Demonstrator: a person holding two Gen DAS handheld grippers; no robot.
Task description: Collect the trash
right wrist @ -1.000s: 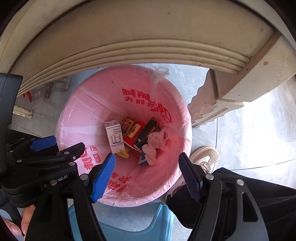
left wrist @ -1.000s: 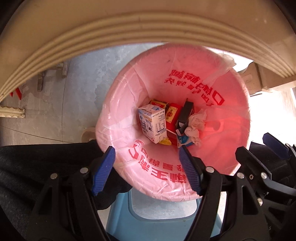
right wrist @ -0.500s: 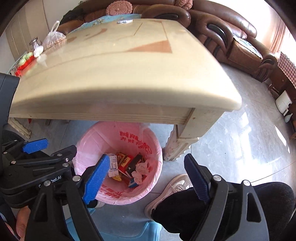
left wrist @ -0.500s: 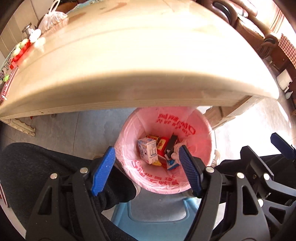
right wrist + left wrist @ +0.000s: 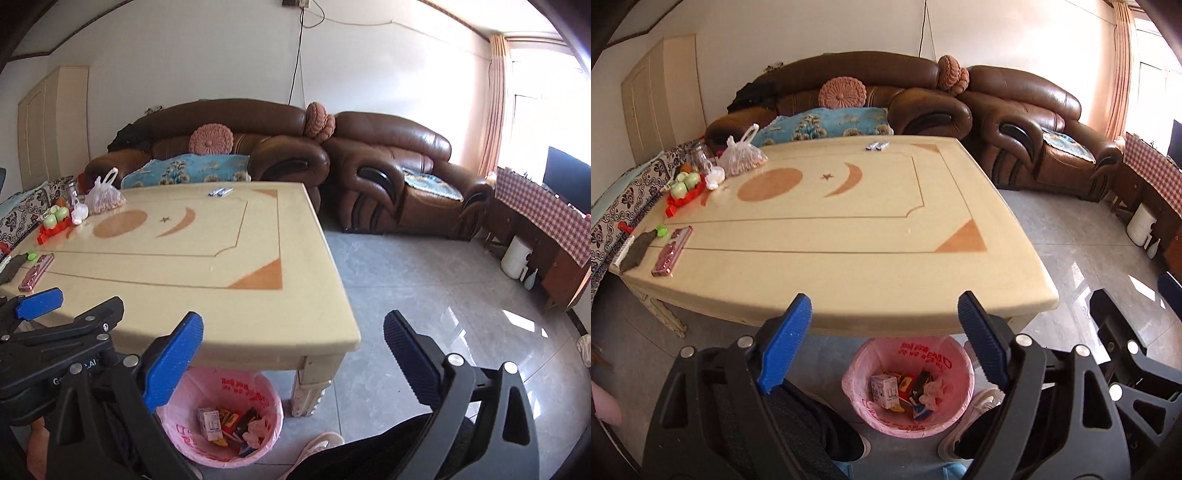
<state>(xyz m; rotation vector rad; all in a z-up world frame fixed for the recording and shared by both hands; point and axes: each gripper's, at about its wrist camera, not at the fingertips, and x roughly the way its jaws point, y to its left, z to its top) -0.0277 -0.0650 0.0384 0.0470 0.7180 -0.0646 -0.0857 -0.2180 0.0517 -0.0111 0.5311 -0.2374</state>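
Left gripper [image 5: 884, 336] and right gripper [image 5: 291, 354]: we note both spread wide, grasping nothing, above the table [image 5: 849, 266] edge. Pink-lined bin [image 5: 938, 421] sits on the floor below, holding a milk carton [image 5: 884, 390] and wrappers.

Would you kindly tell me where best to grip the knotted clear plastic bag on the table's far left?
Probably the clear plastic bag by its upright looped handles, from above: they stand clear of the bulging body, narrow enough for the open left gripper.
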